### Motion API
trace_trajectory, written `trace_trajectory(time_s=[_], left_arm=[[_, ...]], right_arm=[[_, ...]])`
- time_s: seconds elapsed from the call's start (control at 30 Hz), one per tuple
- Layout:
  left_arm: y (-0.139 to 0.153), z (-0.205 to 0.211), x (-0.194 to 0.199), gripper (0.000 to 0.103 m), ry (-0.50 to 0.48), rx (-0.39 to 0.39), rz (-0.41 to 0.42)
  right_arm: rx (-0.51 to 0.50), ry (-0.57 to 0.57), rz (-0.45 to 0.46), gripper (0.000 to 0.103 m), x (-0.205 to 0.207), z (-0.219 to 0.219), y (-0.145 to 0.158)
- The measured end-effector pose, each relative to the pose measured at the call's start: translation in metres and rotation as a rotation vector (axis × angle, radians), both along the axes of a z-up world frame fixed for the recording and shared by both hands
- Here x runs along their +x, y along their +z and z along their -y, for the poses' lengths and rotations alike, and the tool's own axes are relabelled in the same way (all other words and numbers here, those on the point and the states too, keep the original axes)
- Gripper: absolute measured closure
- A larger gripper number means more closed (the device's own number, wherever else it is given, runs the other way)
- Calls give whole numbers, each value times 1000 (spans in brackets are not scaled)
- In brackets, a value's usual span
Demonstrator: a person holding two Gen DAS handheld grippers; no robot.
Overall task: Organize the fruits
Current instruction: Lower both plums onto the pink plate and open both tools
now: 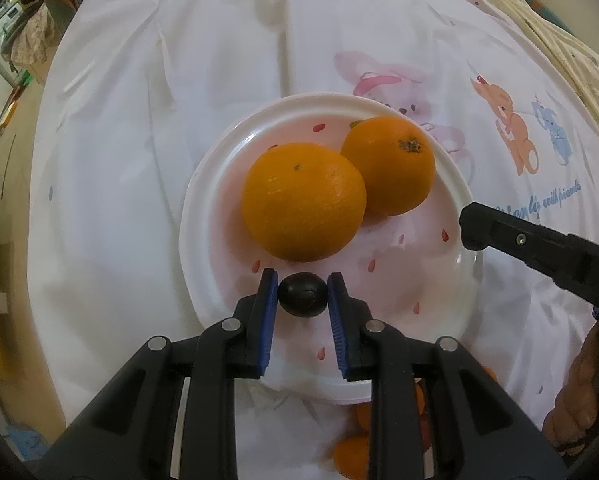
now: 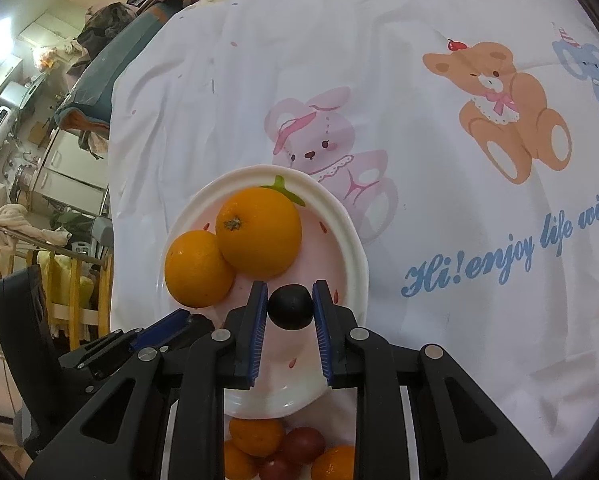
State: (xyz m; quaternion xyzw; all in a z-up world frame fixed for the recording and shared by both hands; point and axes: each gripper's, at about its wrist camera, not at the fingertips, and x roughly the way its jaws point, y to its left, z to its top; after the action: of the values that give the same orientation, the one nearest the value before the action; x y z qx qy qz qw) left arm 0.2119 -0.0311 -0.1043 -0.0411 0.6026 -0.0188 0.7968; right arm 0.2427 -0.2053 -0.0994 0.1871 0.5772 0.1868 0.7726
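Each claw, left gripper (image 1: 303,294) and right gripper (image 2: 290,306), pinches a dark grape (image 1: 302,294) above the plate (image 1: 215,200), beside two oranges (image 1: 303,202)

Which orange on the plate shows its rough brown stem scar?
The farther orange, touching the nearer orange, which shows only a tiny dark dot; both sit on the plate.

Left gripper (image 1: 303,294) points steeply downward, its blue-padded jaws clamped on a small dark fruit (image 1: 302,294). Right gripper (image 2: 290,306), also angled downward, grips a second dark fruit (image 2: 291,306) likewise. A hand (image 1: 579,396) holds the right gripper's handle at the left view's lower right edge.
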Motion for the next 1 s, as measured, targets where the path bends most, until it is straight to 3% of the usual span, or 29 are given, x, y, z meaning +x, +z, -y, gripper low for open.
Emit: trace_trajectory(time_s=[0.3, 0.47, 0.5, 0.53, 0.57, 0.63, 0.67, 0.83, 1.0], left_arm=[[5, -2, -3, 81, 7, -8, 18], [10, -4, -3, 80, 18, -24, 34], [12, -4, -3, 80, 14, -27, 37], [14, -4, -4, 71, 11, -30, 40], [15, -5, -4, 60, 12, -30, 43], [20, -7, -7, 40, 10, -47, 56], [23, -8, -9, 30, 12, -68, 69], [31, -7, -12, 27, 5, -72, 97], [44, -9, -17, 27, 15, -56, 149]], right_arm=[[9, -4, 0, 76, 0, 0, 2], [35, -35, 45, 76, 0, 3, 18], [41, -39, 49, 76, 0, 4, 21], [42, -45, 53, 75, 0, 5, 24], [44, -47, 57, 71, 0, 6, 27], [47, -60, 57, 51, 0, 9, 29], [52, -79, 55, 35, -1, 12, 31], [36, -92, 63, 31, -1, 17, 38], [15, -102, 96, 16, -7, 20, 52]])
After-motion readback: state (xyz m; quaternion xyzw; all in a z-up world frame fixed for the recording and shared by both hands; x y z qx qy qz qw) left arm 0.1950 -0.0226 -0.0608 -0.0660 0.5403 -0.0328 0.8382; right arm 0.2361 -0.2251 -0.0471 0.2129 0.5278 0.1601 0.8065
